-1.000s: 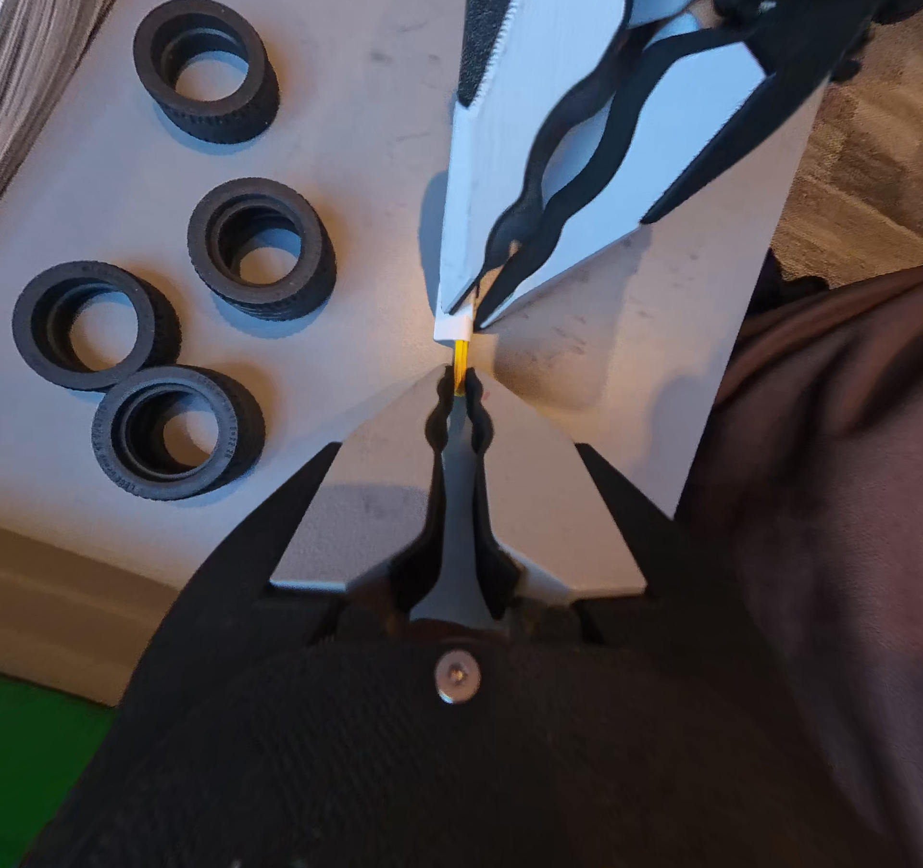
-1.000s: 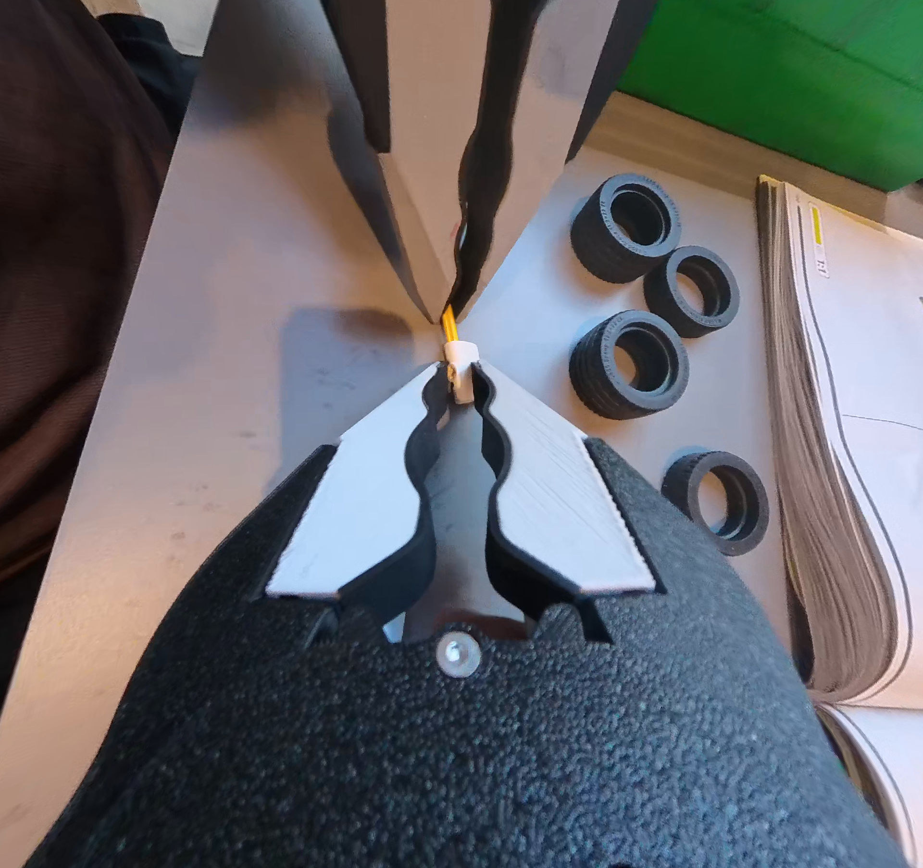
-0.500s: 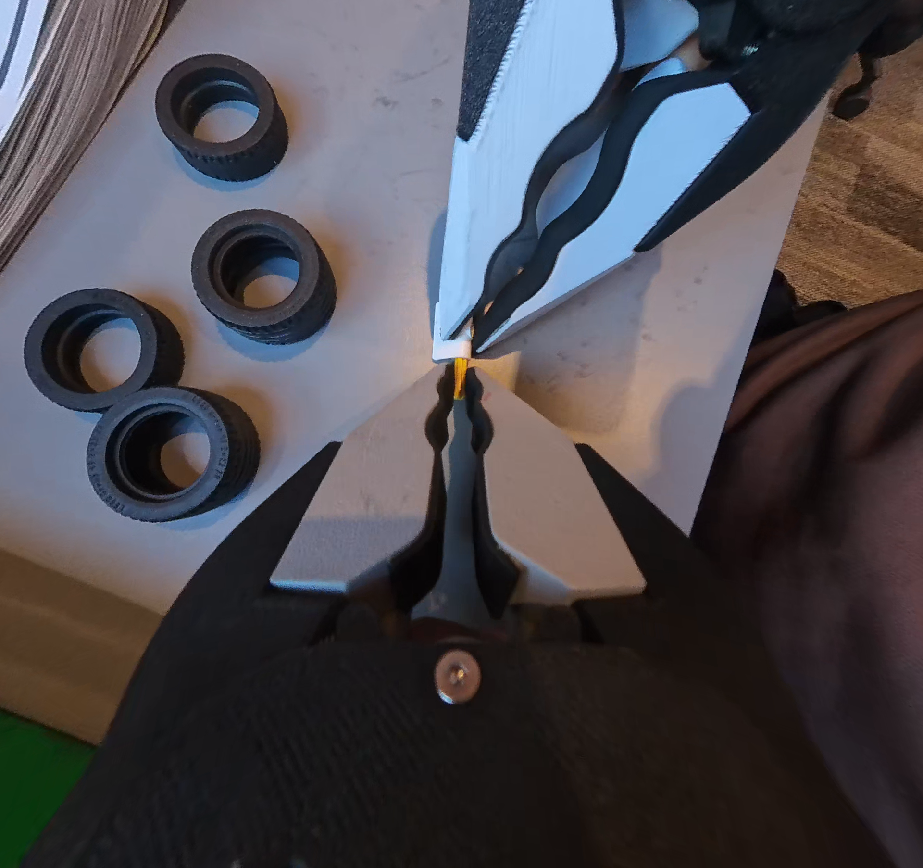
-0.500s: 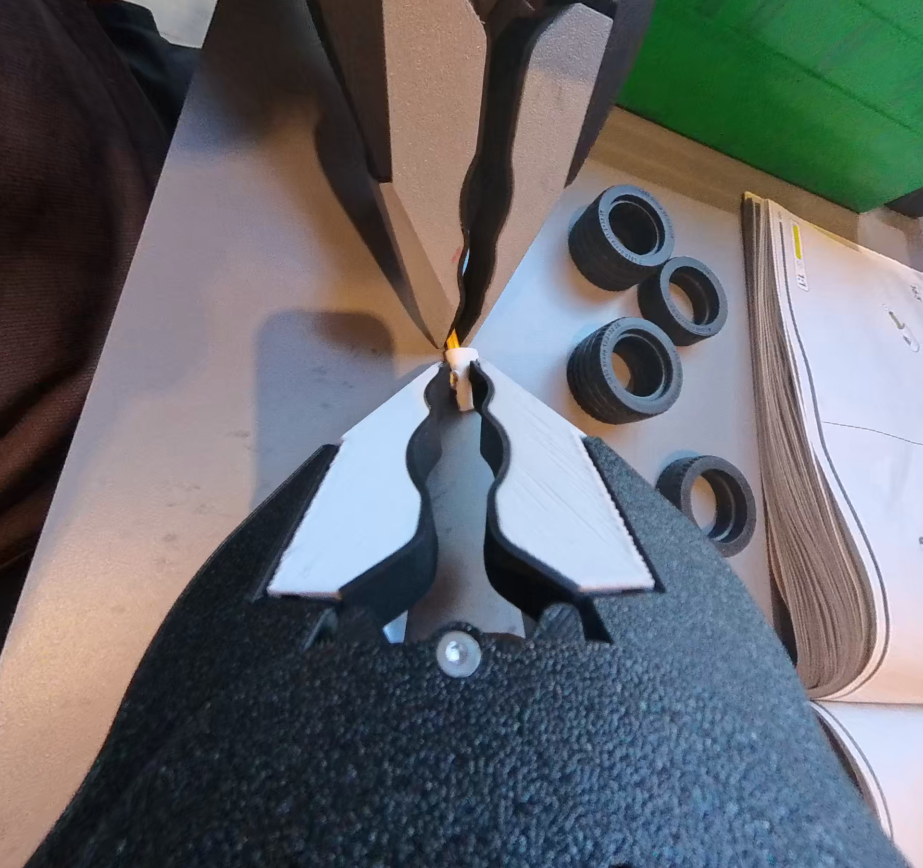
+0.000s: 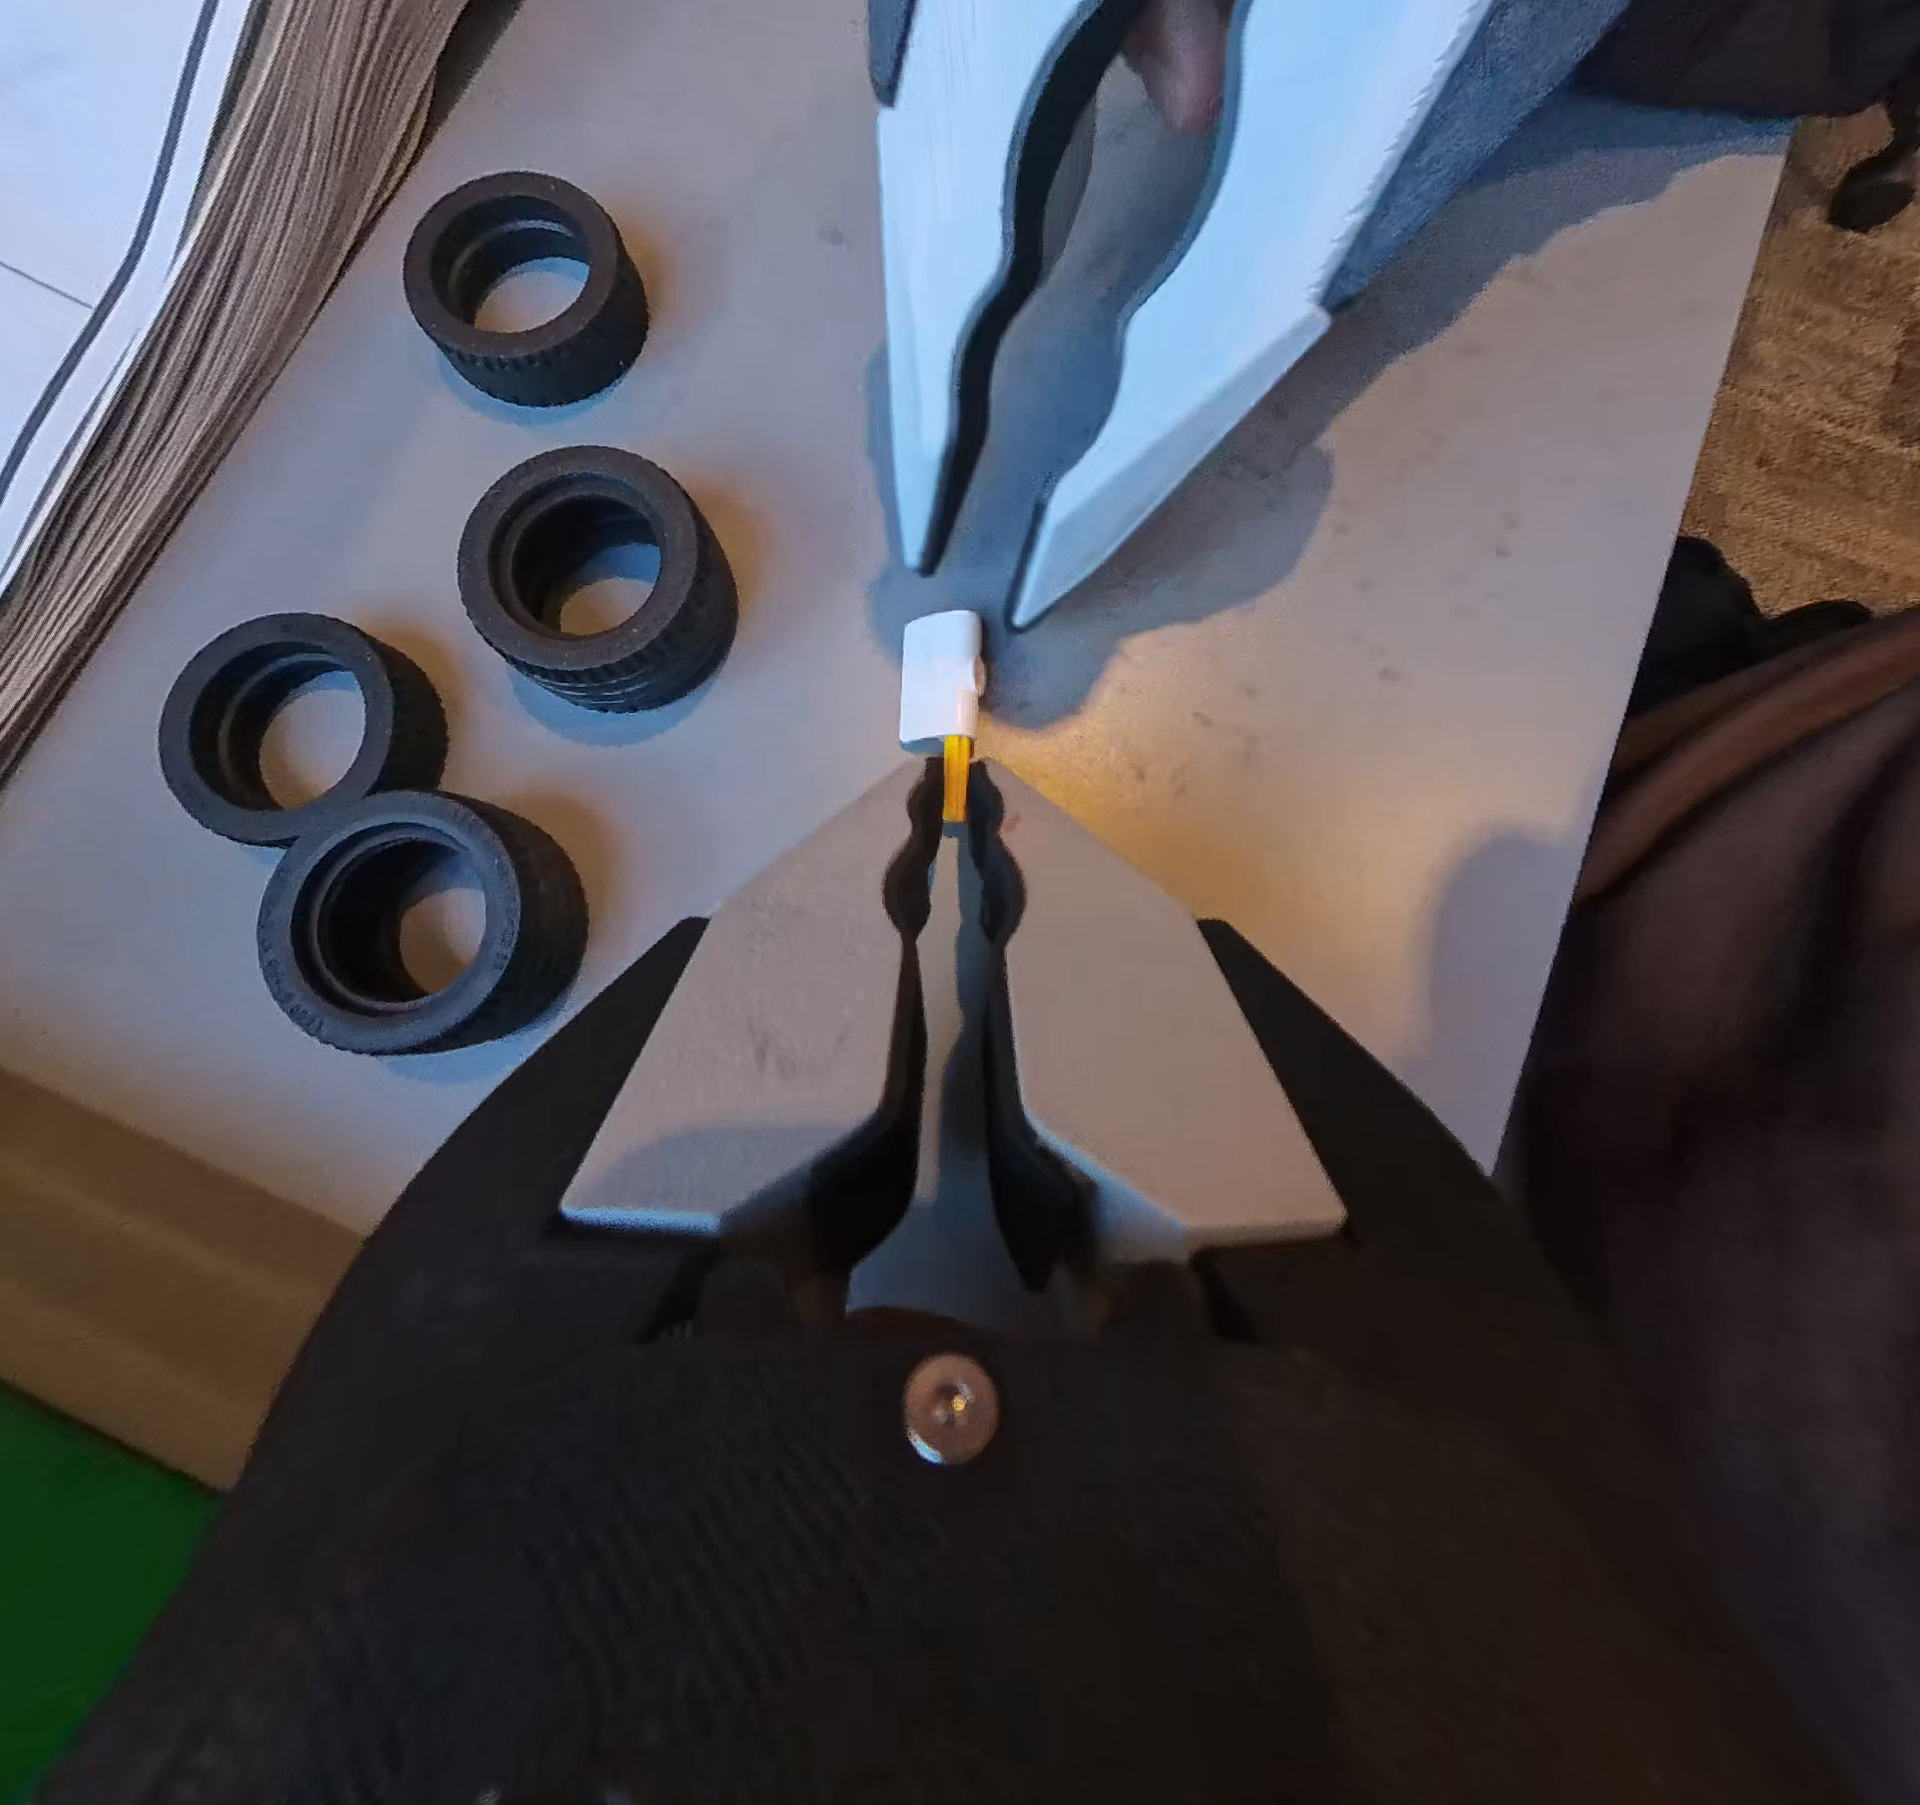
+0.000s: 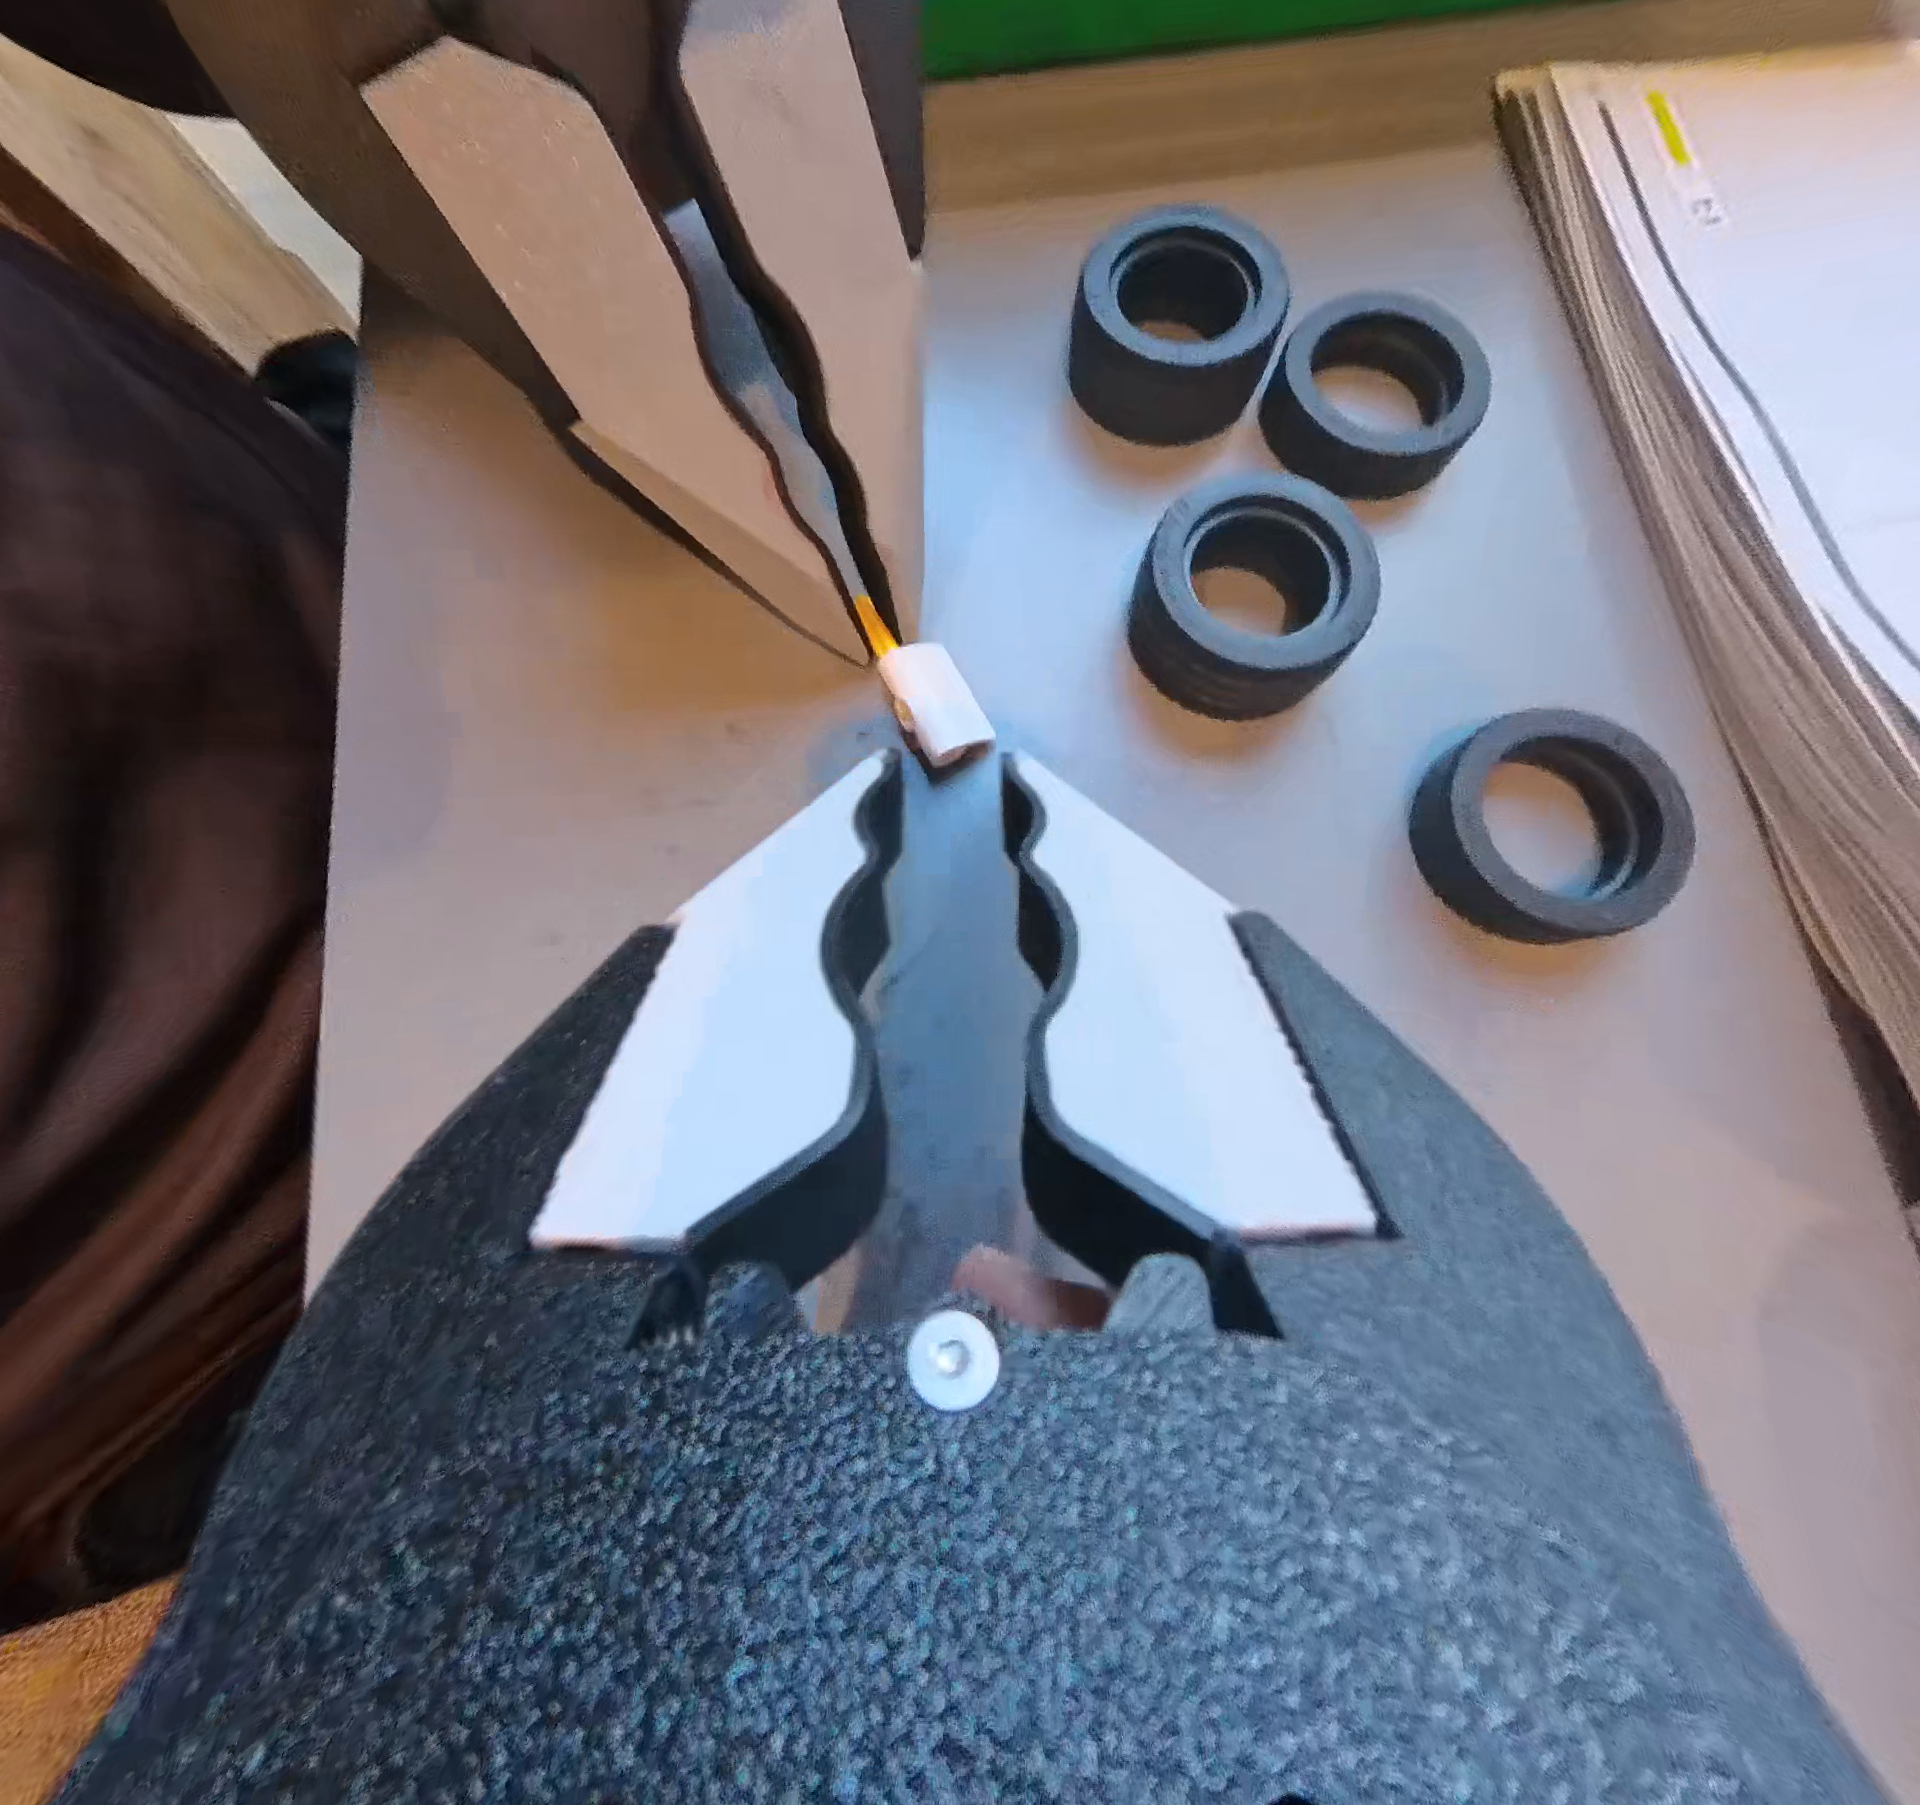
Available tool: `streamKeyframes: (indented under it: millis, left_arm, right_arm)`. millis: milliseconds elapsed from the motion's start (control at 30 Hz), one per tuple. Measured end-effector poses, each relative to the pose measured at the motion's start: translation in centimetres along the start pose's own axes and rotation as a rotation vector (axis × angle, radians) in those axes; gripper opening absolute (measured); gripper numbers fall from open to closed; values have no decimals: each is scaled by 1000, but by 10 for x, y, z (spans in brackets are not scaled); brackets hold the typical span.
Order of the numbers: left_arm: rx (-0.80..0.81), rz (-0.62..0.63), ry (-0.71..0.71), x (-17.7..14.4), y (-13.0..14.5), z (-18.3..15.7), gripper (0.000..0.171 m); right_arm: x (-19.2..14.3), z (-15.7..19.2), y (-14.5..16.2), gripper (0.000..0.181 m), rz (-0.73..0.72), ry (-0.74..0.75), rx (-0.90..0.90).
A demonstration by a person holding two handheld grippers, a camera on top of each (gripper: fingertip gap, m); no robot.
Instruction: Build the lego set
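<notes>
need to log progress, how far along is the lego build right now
Early. Done: a small white piece sits on the end of a thin yellow pin. In hand: the left gripper is shut on the yellow pin, while the right gripper is open, just clear of the white piece. Left: four black tyres lie loose on the table beside the instruction booklet.

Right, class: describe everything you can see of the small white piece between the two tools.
The small white piece is a short, smooth block with rounded corners, apparently plastic, with a tiny stub on one side. It sits on the end of a thin yellow pin, which the left tool pinches shut. The right tool stands open just beside it, not gripping. It is held above the grey table.
</notes>
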State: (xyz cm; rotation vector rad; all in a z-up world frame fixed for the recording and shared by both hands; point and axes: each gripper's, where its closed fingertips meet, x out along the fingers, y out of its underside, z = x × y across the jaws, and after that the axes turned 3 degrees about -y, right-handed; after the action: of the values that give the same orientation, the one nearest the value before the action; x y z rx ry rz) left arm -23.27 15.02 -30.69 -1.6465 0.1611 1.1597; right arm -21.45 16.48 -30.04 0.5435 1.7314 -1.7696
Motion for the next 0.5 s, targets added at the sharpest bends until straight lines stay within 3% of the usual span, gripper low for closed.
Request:
streamKeyframes:
  millis: [200, 500]
  left_arm:
    - [29, -17, -10, 0, 0, 0, 2]
    - [23, -3, 19, 0, 0, 0, 1]
  right_arm:
    - [8, 1, 2, 6, 52, -10, -22]
    - [9, 2, 1, 4, 56, 38, -135]
